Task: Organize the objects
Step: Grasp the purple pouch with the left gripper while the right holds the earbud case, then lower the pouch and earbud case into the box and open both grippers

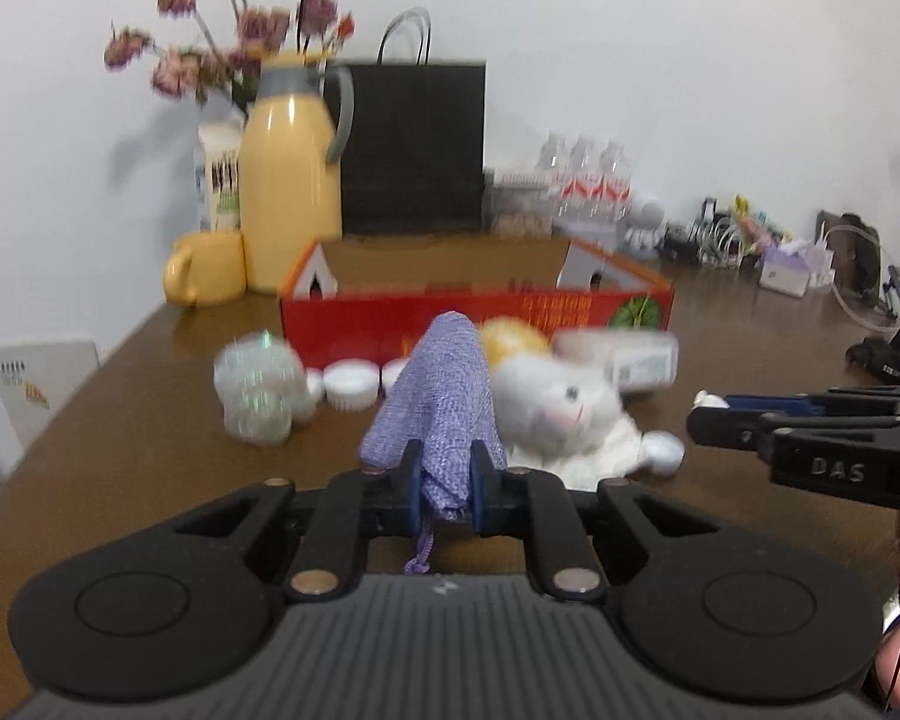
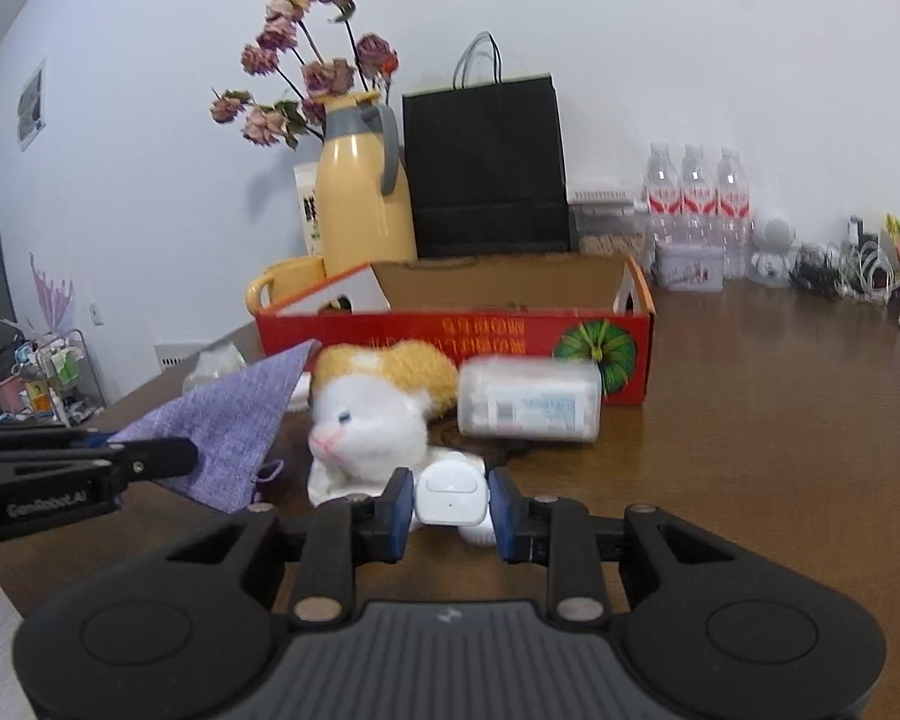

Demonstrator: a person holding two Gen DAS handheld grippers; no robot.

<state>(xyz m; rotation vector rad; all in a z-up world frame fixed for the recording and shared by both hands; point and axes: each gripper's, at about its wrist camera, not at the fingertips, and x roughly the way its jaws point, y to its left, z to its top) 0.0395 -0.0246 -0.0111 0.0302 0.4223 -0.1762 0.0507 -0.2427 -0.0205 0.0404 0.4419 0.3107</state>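
Brown table [image 2: 780, 480]: left hand-held gripper [image 1: 444, 480] clamps purple pouch [image 1: 444, 396]; right hand-held gripper [image 2: 452, 507] grips white device [image 2: 450, 495].

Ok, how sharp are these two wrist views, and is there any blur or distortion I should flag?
Left wrist view: motion blur smears the purple pouch, plush cat and red box. Right wrist view: sharper, with only the plastic jar slightly soft. Both views: fisheye bending and dark corners.
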